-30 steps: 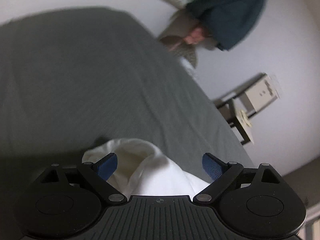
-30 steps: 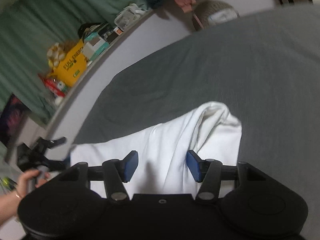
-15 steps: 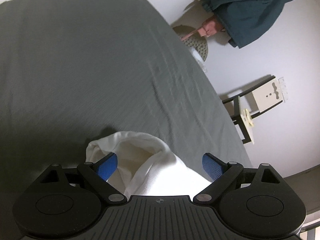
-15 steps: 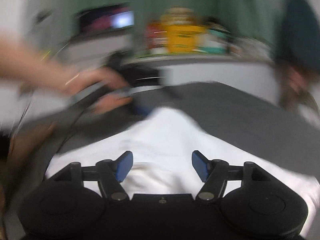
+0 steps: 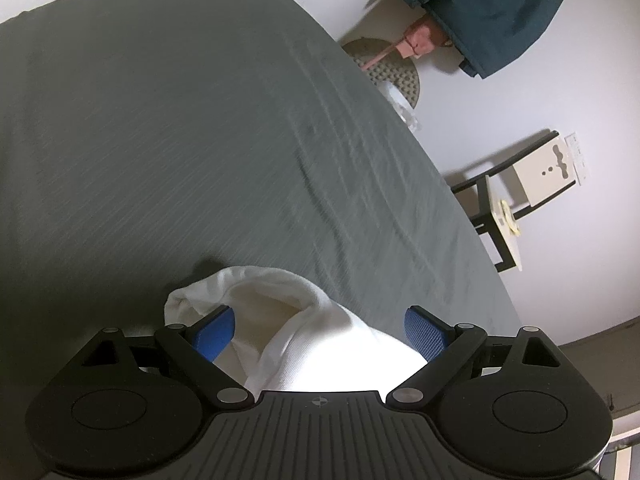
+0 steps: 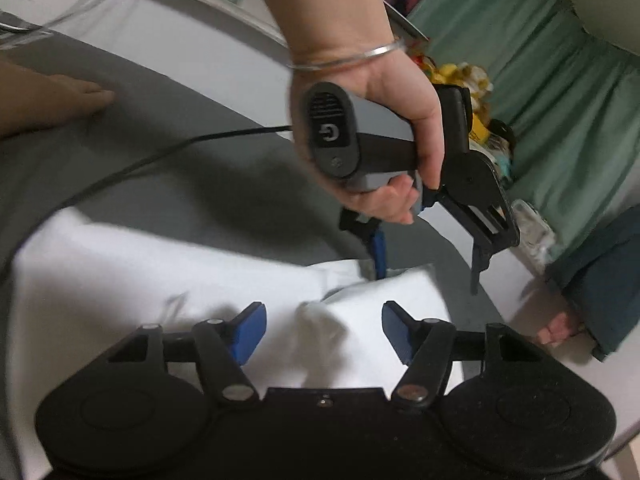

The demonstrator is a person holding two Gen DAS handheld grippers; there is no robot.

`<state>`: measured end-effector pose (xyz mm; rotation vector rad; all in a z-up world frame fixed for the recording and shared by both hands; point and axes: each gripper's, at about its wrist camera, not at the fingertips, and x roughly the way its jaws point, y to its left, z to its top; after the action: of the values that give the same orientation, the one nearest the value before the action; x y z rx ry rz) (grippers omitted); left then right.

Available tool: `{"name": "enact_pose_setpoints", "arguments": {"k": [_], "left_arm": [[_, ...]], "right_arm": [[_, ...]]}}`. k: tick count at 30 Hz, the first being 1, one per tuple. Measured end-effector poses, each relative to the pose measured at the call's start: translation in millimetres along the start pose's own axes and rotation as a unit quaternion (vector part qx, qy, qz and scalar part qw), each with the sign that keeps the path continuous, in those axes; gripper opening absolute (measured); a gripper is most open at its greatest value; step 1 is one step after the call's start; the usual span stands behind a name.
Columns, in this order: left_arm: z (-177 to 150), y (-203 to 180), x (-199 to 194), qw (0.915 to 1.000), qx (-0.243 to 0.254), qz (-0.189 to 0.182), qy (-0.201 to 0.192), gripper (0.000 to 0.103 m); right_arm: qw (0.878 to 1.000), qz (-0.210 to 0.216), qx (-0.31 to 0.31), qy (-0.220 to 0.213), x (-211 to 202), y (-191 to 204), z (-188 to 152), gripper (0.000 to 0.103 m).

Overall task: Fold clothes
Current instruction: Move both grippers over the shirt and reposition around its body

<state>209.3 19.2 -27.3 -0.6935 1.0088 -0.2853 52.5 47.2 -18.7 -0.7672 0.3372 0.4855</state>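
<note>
A white garment (image 5: pixel 280 320) lies on the grey bedsheet (image 5: pixel 160 140), one end bunched into a raised fold. My left gripper (image 5: pixel 320 332) stands open over that fold, its blue pads (image 5: pixel 212 332) wide apart and not pressing on the cloth. In the right wrist view the garment (image 6: pixel 120 280) spreads flat to the left. My right gripper (image 6: pixel 323 330) hovers over a crease in it; its jaws are closing with cloth below and between them, the pads not touching it. A hand (image 6: pixel 368 92) holds the left gripper (image 6: pixel 426 276), one blue finger down at the garment's far edge.
A bare hand (image 6: pixel 52 100) rests on the sheet at far left, and a black cable (image 6: pixel 160 156) crosses the bed. A dark teal jacket (image 5: pixel 500 12), a chair (image 5: pixel 504 208) and a round cushion (image 5: pixel 392 76) stand by the wall. Green curtains (image 6: pixel 560 80) and shelf clutter lie behind.
The right gripper has swung across the bed and rolled, so it now faces the left gripper and the hand that holds it. The left gripper stays over the bunched fold, still open.
</note>
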Motion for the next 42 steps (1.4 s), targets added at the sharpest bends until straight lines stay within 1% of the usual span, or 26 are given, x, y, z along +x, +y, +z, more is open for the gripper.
{"name": "enact_pose_setpoints", "arguments": {"k": [3, 4, 6, 9, 10, 11, 12, 13, 14, 15, 20, 24, 28, 29, 32, 35, 36, 37, 38, 39, 40, 42], "left_arm": [[0.9, -0.9, 2.5, 1.0, -0.005, 0.0, 0.002, 0.093], [1.2, -0.7, 2.6, 1.0, -0.006, 0.001, 0.003, 0.093], [2.4, -2.0, 4.2, 1.0, -0.004, 0.001, 0.004, 0.093], [2.9, -2.0, 6.0, 1.0, -0.007, -0.002, 0.005, 0.093], [2.7, -1.8, 6.6, 1.0, -0.006, -0.003, 0.006, 0.093], [2.4, -1.5, 6.9, 1.0, -0.006, -0.003, 0.006, 0.093], [2.2, -0.9, 6.5, 1.0, -0.005, -0.002, 0.007, 0.093], [2.2, -0.1, 6.0, 1.0, -0.004, -0.002, 0.007, 0.093], [2.5, 1.3, 5.3, 1.0, -0.004, -0.003, 0.007, 0.093], [2.9, 2.6, 5.0, 1.0, -0.005, -0.003, 0.008, 0.093], [5.8, 5.7, 2.6, 1.0, 0.0, 0.003, 0.008, 0.093], [7.7, 5.6, 0.8, 0.9999, 0.005, 0.009, 0.001, 0.093], [9.7, 7.9, -0.1, 0.9997, 0.007, 0.018, -0.014, 0.093], [11.2, 8.1, -0.2, 0.9995, 0.008, 0.023, -0.021, 0.093], [16.6, 9.9, 0.1, 0.9983, 0.012, 0.045, -0.035, 0.093], [20.9, 13.9, -0.8, 0.9969, 0.011, 0.062, -0.048, 0.093], [21.7, 15.9, -1.8, 0.9966, 0.008, 0.064, -0.052, 0.093], [22.0, 17.5, -3.4, 0.9964, 0.005, 0.064, -0.055, 0.093], [22.4, 17.9, -5.4, 0.9963, 0.01, 0.063, -0.057, 0.093], [22.9, 16.1, -8.2, 0.9963, 0.024, 0.06, -0.057, 0.093], [23.4, 14.3, -11.1, 0.996, 0.039, 0.057, -0.057, 0.093], [23.2, 8.7, -16.9, 0.9945, 0.08, 0.049, -0.047, 0.093]], "right_arm": [[1.0, -0.005, 0.003, 0.031, 26.4, -1.7, 13.4, 0.057], [0.999, -0.006, 0.004, 0.038, 34.2, -1.9, 16.7, 0.052], [0.999, -0.009, 0.005, 0.048, 47.5, -1.3, 21.1, 0.047], [0.998, -0.012, 0.007, 0.059, 61.8, 0.5, 21.8, 0.042], [0.998, -0.013, 0.008, 0.062, 66.0, 1.2, 21.5, 0.035], [0.998, -0.012, 0.011, 0.064, 69.4, 1.4, 20.4, 0.03], [0.998, -0.01, 0.017, 0.066, 71.2, 0.9, 17.9, 0.022], [0.998, -0.008, 0.023, 0.065, 71.8, 0.0, 15.6, 0.016], [0.998, -0.009, 0.029, 0.057, 69.7, -1.7, 14.0, 0.013], [0.998, -0.009, 0.034, 0.049, 66.6, -3.7, 12.9, 0.006], [0.998, -0.014, 0.056, -0.01, 38.7, -19.0, 15.0, 0.005], [0.996, 0.013, 0.078, -0.041, 13.6, -32.1, 22.0, 0.004], [0.996, 0.044, 0.07, -0.036, 5.3, -21.9, 26.1, 0.004], [0.996, 0.05, 0.068, -0.028, 2.5, -12.7, 26.0, 0.004], [0.995, 0.071, 0.069, 0.005, 16.4, 3.9, 22.1, 0.004], [0.993, 0.078, 0.077, 0.031, 29.3, 16.9, 15.5, 0.007], [0.993, 0.083, 0.08, 0.035, 31.4, 20.2, 14.0, 0.015], [0.992, 0.093, 0.084, 0.034, 29.3, 21.9, 14.7, 0.03], [0.991, 0.096, 0.086, 0.027, 22.4, 23.0, 17.0, 0.038], [0.991, 0.1, 0.09, 0.016, 13.2, 21.2, 18.3, 0.052], [0.989, 0.107, 0.097, -0.001, -0.1, 14.4, 17.9, 0.057], [0.984, 0.116, 0.13, -0.024, -27.3, -8.7, 13.3, 0.062]]}}
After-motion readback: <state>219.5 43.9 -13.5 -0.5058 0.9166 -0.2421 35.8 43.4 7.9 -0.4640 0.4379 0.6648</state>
